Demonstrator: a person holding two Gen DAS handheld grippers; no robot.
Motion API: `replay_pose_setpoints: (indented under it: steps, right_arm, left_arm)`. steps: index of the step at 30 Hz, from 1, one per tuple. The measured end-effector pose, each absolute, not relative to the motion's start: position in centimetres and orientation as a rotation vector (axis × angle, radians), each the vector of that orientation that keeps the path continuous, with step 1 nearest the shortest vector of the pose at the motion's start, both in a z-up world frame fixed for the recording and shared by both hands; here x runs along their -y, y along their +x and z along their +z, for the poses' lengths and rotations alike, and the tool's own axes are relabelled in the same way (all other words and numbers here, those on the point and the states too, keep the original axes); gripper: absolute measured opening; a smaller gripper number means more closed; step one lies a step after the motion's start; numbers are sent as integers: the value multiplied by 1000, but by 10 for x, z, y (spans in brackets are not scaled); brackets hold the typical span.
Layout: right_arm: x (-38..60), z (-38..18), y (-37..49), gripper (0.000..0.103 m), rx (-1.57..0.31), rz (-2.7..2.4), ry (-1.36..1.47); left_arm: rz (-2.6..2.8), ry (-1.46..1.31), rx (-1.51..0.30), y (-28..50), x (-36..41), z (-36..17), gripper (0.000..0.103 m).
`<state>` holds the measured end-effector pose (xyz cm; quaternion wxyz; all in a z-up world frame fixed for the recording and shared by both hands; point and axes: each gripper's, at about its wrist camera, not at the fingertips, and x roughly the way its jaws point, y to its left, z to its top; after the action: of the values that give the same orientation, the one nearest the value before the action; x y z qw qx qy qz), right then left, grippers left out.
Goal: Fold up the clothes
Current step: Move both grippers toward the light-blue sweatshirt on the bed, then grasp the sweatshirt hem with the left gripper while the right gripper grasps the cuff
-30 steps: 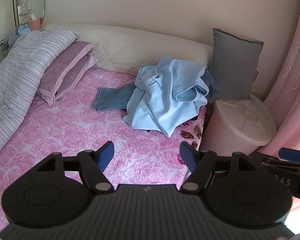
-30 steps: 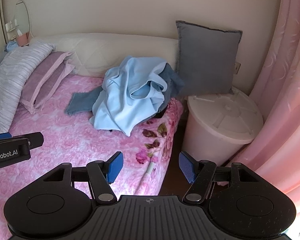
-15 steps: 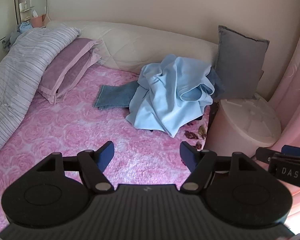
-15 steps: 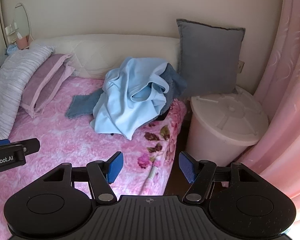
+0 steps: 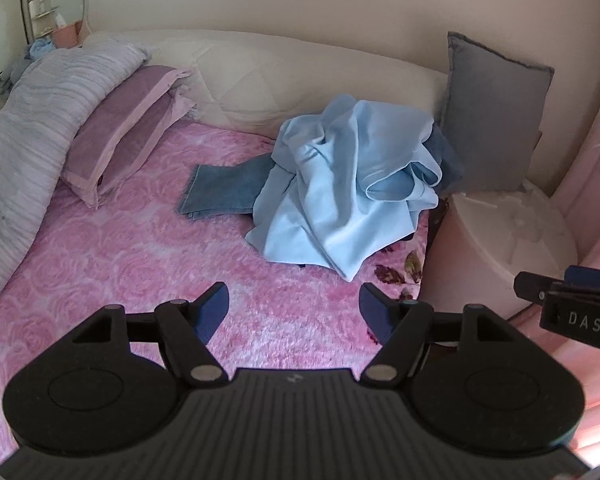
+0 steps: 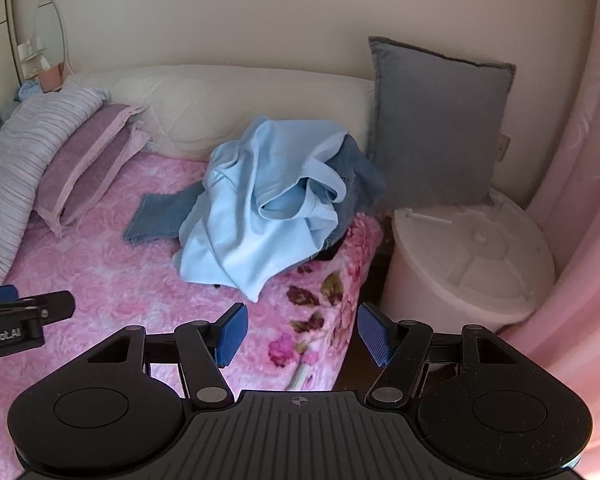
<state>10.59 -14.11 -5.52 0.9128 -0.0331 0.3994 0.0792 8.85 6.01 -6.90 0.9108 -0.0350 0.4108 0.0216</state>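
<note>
A crumpled light blue garment [image 5: 348,184] [image 6: 256,208] lies heaped on the pink rose bedspread [image 5: 140,264] [image 6: 112,276] near the bed's right edge. Blue jeans [image 5: 224,192] [image 6: 160,216] lie partly under it, one leg sticking out to the left. My left gripper [image 5: 294,312] hovers open over the bedspread, short of the pile, with nothing between its fingers. My right gripper [image 6: 300,334] is open too, above the bed's right edge. Each gripper's side shows at the edge of the other's view.
A grey cushion [image 6: 436,132] leans on the wall above a pale pink lidded bin [image 6: 472,264] right of the bed. A cream headboard cushion [image 5: 292,76], a purple pillow [image 5: 120,132] and a striped duvet [image 5: 28,128] line the back and left. Pink curtain [image 6: 580,200] hangs at right.
Both grippers have moved forward toward the clothes pile, which looks larger and closer now. The jaws stay open and the clothes have not shifted.
</note>
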Motion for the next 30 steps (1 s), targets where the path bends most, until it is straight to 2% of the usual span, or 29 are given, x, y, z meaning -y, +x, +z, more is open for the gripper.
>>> replay_pose_setpoints:
  steps: [14, 30]
  right_arm:
    - [161, -68, 179, 65, -783, 207, -28]
    - [172, -91, 250, 65, -836, 235, -56]
  left_arm:
    - [9, -63, -842, 169, -33, -92, 64]
    - [-36, -37, -904, 250, -6, -123, 63]
